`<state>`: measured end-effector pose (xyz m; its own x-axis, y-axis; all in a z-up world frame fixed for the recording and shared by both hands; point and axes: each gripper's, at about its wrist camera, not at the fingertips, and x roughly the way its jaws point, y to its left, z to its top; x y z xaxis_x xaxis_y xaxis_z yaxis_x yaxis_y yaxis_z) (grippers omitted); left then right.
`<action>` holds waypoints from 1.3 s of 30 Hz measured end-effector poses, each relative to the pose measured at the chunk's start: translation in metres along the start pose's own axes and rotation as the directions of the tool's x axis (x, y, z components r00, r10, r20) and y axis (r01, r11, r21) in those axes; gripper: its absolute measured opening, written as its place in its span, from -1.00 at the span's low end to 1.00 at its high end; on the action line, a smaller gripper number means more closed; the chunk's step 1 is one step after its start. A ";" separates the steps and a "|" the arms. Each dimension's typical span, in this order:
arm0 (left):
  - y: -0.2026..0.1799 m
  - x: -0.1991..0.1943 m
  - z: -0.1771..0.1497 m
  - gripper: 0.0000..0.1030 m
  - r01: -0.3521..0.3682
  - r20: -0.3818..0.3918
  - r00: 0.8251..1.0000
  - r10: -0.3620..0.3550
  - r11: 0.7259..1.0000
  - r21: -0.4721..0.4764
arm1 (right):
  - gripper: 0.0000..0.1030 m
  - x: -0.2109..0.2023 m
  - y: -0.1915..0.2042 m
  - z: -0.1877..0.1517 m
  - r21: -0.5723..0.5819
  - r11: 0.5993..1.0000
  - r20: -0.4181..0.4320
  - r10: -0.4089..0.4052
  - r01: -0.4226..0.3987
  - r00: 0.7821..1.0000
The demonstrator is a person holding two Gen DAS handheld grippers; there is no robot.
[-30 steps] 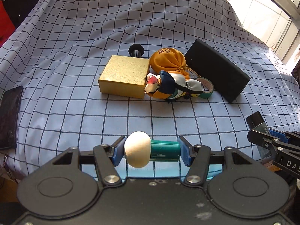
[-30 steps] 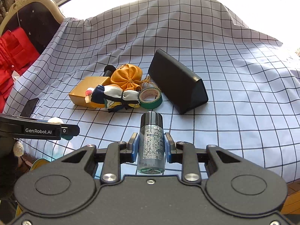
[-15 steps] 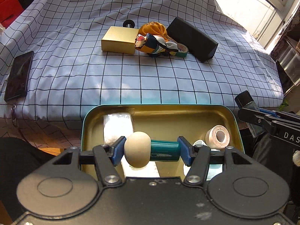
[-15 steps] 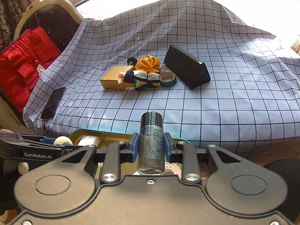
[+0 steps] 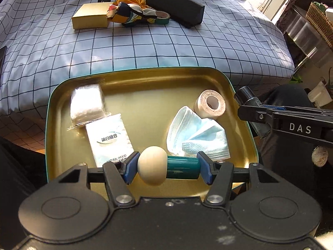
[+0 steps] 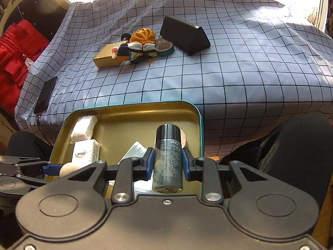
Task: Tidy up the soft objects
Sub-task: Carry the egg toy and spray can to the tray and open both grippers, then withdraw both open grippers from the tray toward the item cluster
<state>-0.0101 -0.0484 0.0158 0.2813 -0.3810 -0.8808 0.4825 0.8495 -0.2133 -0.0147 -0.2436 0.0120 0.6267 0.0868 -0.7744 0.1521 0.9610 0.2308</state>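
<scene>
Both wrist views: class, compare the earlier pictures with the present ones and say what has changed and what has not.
Both grippers pulled back from the checked bed to above the gold tin tray, which has come into view below them. The left gripper still clamps the wooden-knobbed teal stamp; the right gripper still clamps the dark spray bottle. Nothing was released. The pile with the gold box lies unchanged.

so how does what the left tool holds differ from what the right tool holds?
The left tool grips a wooden-knobbed teal piece lying crosswise, clamped end to end; the right tool grips a dark bottle pointing forward, clamped across its sides. The piece is cream and teal; the bottle is dark with a black cap and printed text. Both hang above the gold tray.
</scene>
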 end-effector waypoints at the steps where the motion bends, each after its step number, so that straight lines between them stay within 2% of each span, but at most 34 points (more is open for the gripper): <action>1: -0.002 0.002 0.001 0.10 0.002 -0.001 1.000 -0.002 1.000 0.007 | -0.42 0.000 0.000 -0.001 0.000 1.000 -0.002 0.001 -0.001 1.000; 4: -0.006 0.005 0.002 0.20 0.001 -0.007 1.000 -0.001 1.000 0.024 | -0.40 0.000 0.003 -0.002 -0.006 1.000 0.001 0.017 -0.017 1.000; 6: -0.004 0.005 0.002 0.39 -0.001 -0.006 1.000 0.001 1.000 0.021 | -0.38 -0.001 0.005 -0.002 -0.008 1.000 0.009 0.024 -0.024 1.000; 8: -0.003 0.005 0.002 0.39 -0.007 -0.006 1.000 0.007 1.000 0.017 | -0.29 0.000 0.006 -0.001 -0.011 1.000 0.006 0.025 -0.025 1.000; 27: 0.005 -0.002 0.003 0.46 -0.050 0.007 0.999 0.050 0.999 -0.017 | -0.29 0.005 0.004 0.002 -0.001 1.000 -0.008 0.020 -0.020 1.000; 39: 0.028 -0.015 0.035 0.50 -0.126 0.090 0.987 0.130 0.991 -0.050 | -0.29 0.015 0.005 0.018 -0.012 1.000 -0.003 0.027 -0.027 1.000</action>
<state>0.0282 -0.0319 0.0377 0.4152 -0.2988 -0.8593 0.4014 0.9078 -0.1217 0.0093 -0.2418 0.0121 0.6286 0.1130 -0.7695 0.1262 0.9615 0.2443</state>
